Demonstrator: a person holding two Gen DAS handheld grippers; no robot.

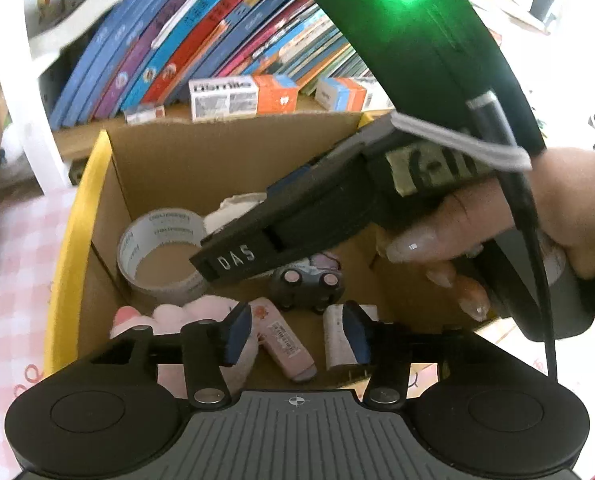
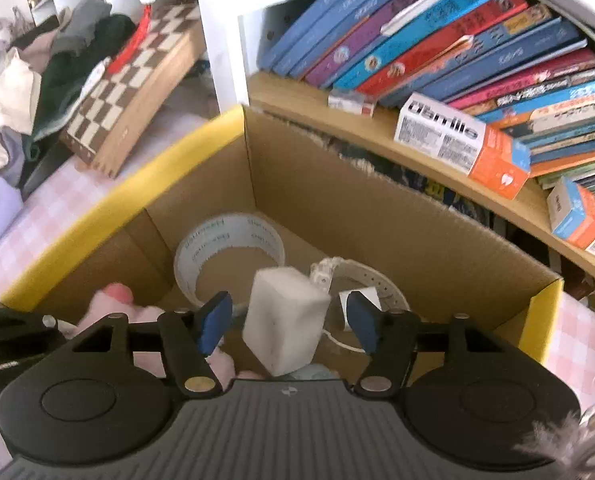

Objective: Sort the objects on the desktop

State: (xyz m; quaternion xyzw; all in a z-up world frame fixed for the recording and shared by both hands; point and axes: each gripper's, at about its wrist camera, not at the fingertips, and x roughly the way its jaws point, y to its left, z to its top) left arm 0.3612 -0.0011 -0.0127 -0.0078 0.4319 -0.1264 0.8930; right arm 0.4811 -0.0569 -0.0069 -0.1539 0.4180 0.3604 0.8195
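Spread right gripper point(image 2: 289, 326) frames a white foam block point(image 2: 285, 320) untouched mid-frame over the yellow-rimmed cardboard box point(image 2: 377, 208); left gripper point(image 1: 297, 336) spread, sorting seemingly well along

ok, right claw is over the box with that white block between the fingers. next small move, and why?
Probably lift the right claw straight up and out. Its jaws stand open, apart from the white foam block, which sits tilted above the cardboard box contents, seemingly released already.
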